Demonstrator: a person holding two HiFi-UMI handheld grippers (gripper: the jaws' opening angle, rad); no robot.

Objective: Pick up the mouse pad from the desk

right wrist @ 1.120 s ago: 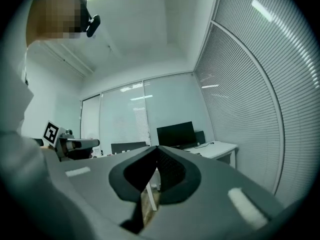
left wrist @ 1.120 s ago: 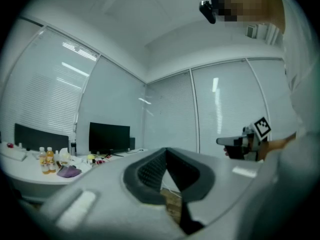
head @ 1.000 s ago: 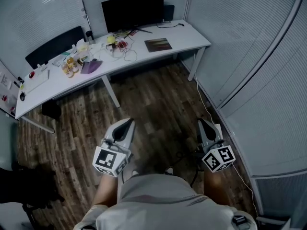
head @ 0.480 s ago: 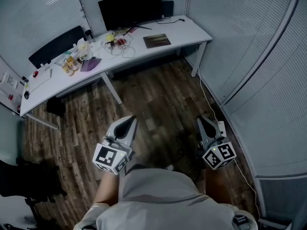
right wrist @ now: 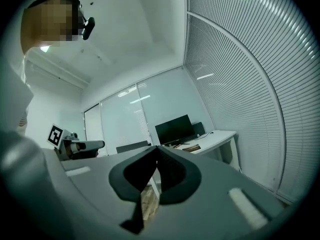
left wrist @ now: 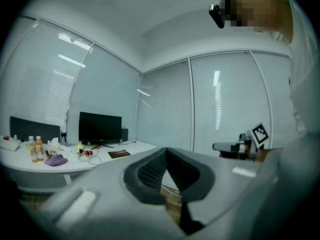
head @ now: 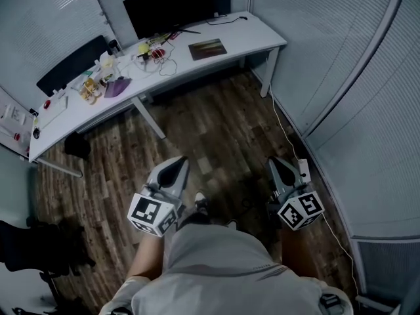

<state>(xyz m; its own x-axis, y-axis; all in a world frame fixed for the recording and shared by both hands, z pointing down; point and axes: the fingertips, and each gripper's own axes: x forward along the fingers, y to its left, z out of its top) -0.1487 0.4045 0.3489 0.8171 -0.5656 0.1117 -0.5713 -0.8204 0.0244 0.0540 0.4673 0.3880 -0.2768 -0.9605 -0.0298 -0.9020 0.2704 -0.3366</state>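
- Head view: the left gripper (head: 177,163) and the right gripper (head: 274,164) are held out low in front of the person, both with their jaws pressed together and nothing between them.
- Left gripper view confirms it: on the left gripper (left wrist: 166,150) the dark pads meet at the tips, with only floor showing through the slot below. The right gripper (right wrist: 157,148) reads the same in its own view.
- Straight ahead of both lies the mouse pad (head: 207,48), flat on the white desk (head: 252,33) and well apart from the fingertips, across a stretch of wooden floor (head: 216,126).
- Its long axis runs along the desk's length, crosswise to the way the grippers point.
- It lies between the two grippers' lines, seemingly a little closer to the left one's, though neither hand has a clear lead yet.
- Around the pad, the monitor (head: 169,8) stands behind it, a tangle of cables (head: 157,59) lies to its left, and bare desk lies to its right.
- The pad's near side is close to the desk's front edge, so a low approach from the front or from the open right side looks freest.
- A blind-covered wall (head: 341,77) closes in on the right.
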